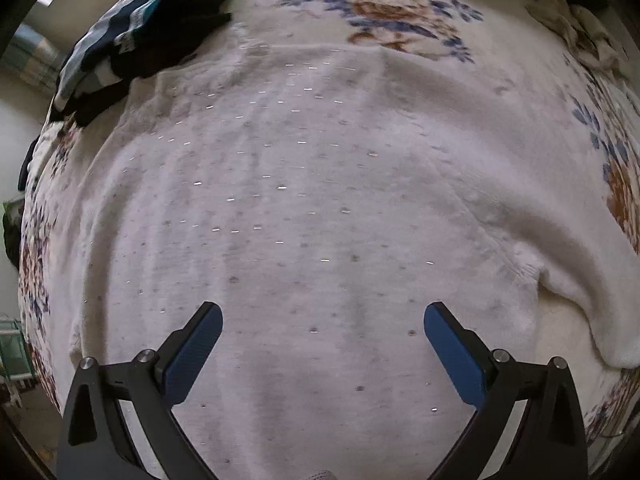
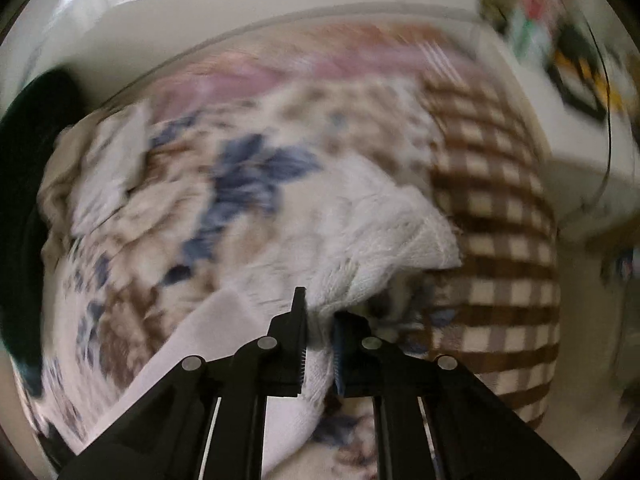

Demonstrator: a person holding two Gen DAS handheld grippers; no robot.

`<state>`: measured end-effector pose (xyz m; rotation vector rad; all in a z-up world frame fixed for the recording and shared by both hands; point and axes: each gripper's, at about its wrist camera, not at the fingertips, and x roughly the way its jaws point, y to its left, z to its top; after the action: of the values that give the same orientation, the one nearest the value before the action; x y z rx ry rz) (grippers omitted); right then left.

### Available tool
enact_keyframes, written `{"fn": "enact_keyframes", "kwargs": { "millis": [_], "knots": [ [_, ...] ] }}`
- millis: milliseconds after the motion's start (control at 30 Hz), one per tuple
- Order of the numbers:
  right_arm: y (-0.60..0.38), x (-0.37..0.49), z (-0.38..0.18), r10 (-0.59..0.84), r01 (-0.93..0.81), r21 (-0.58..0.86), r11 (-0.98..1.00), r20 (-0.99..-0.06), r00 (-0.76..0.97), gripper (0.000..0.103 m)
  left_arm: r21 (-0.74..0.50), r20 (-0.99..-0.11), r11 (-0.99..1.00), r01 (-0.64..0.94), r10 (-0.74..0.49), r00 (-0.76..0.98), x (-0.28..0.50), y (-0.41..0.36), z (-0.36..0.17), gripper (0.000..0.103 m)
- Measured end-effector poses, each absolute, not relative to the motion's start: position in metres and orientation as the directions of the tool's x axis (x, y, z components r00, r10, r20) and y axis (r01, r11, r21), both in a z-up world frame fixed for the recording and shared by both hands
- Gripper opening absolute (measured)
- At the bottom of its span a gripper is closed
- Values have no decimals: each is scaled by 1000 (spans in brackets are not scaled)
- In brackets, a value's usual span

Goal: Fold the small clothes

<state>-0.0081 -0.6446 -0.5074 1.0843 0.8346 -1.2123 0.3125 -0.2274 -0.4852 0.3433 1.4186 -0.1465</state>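
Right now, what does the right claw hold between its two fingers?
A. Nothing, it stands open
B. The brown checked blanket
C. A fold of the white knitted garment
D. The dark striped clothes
C: the right claw is shut on the white knitted garment, which bunches between its fingers.

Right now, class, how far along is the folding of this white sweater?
Done: the white sweater lies spread flat on the flowered blanket, with folded clothes stacked beyond it. In hand: the right gripper pinches a sleeve; the left gripper hovers open. Left: every fold.
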Motion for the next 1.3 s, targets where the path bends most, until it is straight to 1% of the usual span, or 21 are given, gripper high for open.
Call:
{"fn": "enact_keyframes", "kwargs": {
  "millis": [133, 267, 367, 467, 600, 667, 700, 867, 967, 1067, 1167, 1300],
  "knots": [
    [-621, 33, -460, -358, 966, 180, 186, -903, 237, 11, 145, -983, 957, 251, 111, 146, 327, -196, -480, 103],
    [-571, 73, -411, -371, 916, 200, 347, -868, 330, 10, 147, -981, 975, 167, 122, 153, 348, -145, -471, 103],
    [-521, 116, -384, -343, 855, 229, 466, -844, 413, 10, 156, -977, 982, 109, 137, 163, 361, -103, -472, 103],
    [-459, 171, -370, -273, 760, 251, 600, -828, 489, 10, 168, -973, 985, 37, 160, 165, 369, -51, -472, 103],
    [-364, 239, -380, -163, 626, 251, 738, -835, 526, 10, 192, -967, 979, -65, 200, 158, 382, 18, -476, 103],
    [-311, 271, -392, -117, 546, 233, 805, -840, 531, 10, 208, -962, 970, -126, 226, 150, 385, 61, -478, 103],
    [-282, 286, -399, -95, 503, 224, 835, -841, 532, 10, 212, -961, 967, -145, 233, 148, 383, 70, -477, 103],
    [-135, 341, -449, -8, 255, 140, 957, -864, 503, 10, 252, -945, 932, -262, 295, 140, 385, 159, -477, 103],
    [-58, 354, -477, 15, 117, 81, 990, -877, 481, 10, 259, -943, 915, -310, 309, 126, 380, 194, -477, 103],
    [-1, 352, -495, 27, 27, 44, 999, -888, 460, 10, 254, -944, 902, -349, 311, 115, 374, 223, -474, 103],
    [36, 347, -506, 38, -32, 26, 999, -901, 433, 10, 246, -946, 891, -380, 307, 107, 369, 246, -475, 103],
    [75, 336, -523, 4, -104, -40, 994, -920, 392, 11, 234, -953, 880, -414, 292, 83, 361, 269, -480, 103]
  ]
}}
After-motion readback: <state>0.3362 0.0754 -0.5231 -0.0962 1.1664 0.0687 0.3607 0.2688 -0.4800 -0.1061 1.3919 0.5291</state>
